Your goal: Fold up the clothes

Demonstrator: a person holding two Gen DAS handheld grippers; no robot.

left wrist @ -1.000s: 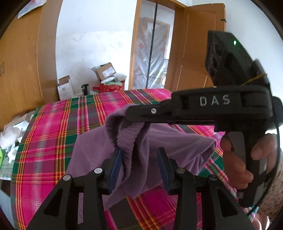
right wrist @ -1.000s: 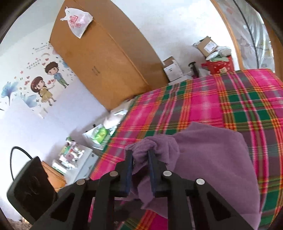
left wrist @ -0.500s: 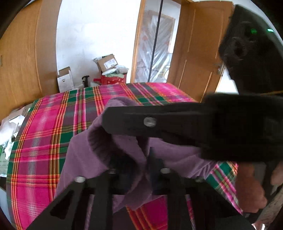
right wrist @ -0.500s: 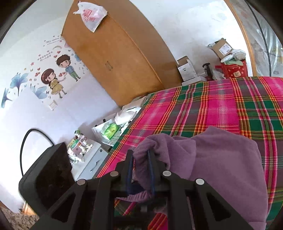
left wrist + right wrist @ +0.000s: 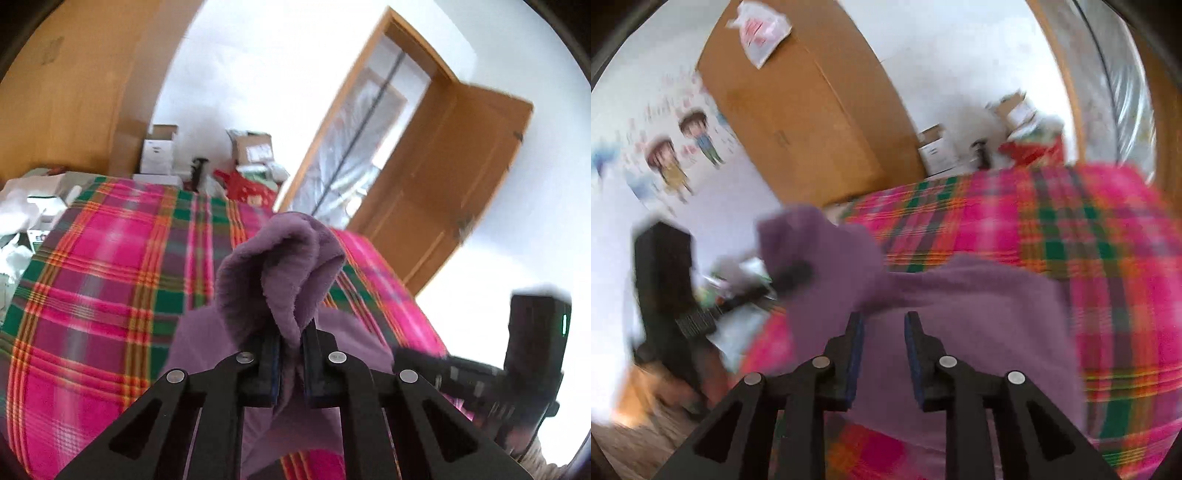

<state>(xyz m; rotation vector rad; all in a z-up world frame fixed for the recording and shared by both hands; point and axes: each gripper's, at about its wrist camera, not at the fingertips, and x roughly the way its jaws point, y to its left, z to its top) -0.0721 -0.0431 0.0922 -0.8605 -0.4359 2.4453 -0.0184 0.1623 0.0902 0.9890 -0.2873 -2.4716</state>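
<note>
Your left claw [image 5: 291, 345] has just closed and pinches a raised fold of the purple garment [image 5: 280, 266], which drapes onto the plaid bed [image 5: 103, 280]. Your right claw [image 5: 883, 330] has just opened, pads apart above the cloth. Its view is motion-blurred; open cardboard boxes [image 5: 159, 153] show no clear contents.

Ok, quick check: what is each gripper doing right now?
Left gripper: has just closed, shut on a bunched fold of the purple garment.
Right gripper: has just been opening, open, nothing clamped between its pads; the garment lies beyond it.
</note>
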